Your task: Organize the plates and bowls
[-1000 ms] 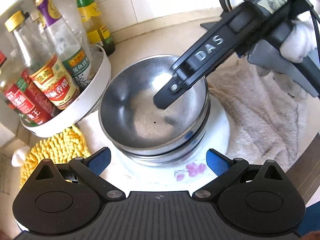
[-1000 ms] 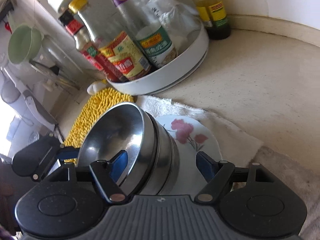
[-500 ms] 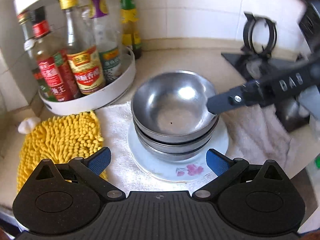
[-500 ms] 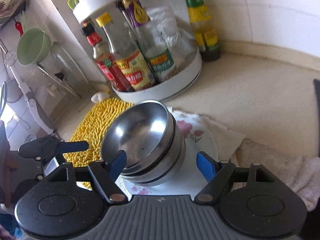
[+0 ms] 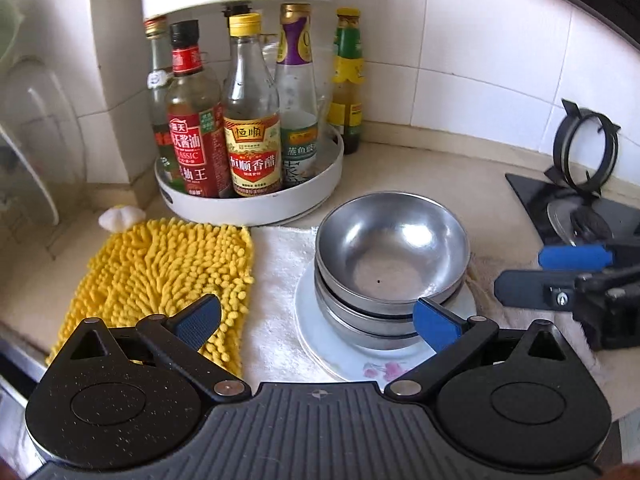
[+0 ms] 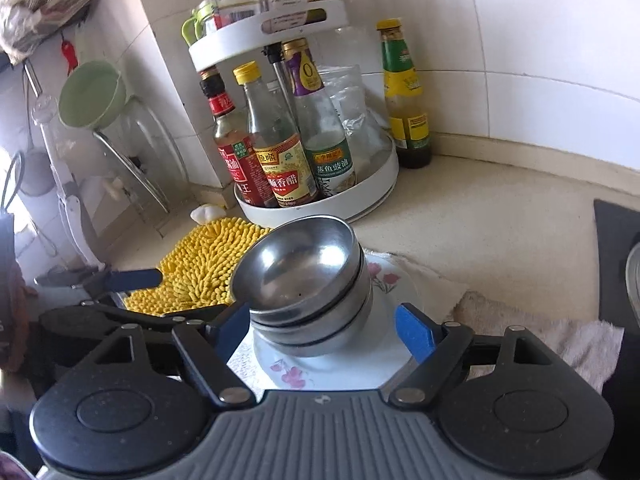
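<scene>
A stack of nested steel bowls point(image 5: 390, 256) stands on a white plate with pink flowers point(image 5: 380, 370), which lies on a white towel. My left gripper point(image 5: 316, 320) hovers in front of the stack, open and empty. My right gripper point(image 5: 548, 274) hangs to the right of the bowls, clear of them. In the right wrist view the bowls point(image 6: 296, 276) and plate point(image 6: 386, 346) lie just beyond my right gripper point(image 6: 324, 332). Its jaws are opening and its pads touch nothing. My left gripper point(image 6: 160, 296) shows at the left over the yellow cloth.
A white two-tier rack point(image 5: 256, 208) full of sauce bottles stands behind the bowls, with a green-capped bottle point(image 5: 348, 80) by the wall. A yellow chenille cloth point(image 5: 160, 280) and a garlic bulb point(image 5: 120, 216) lie left. A gas stove point(image 5: 576, 200) sits right, a beige towel point(image 6: 532, 340) in front of it.
Both grippers have drawn back and up from the bowls. The right finger that reached into the top bowl is now clear on its right. The left view has rolled level.
</scene>
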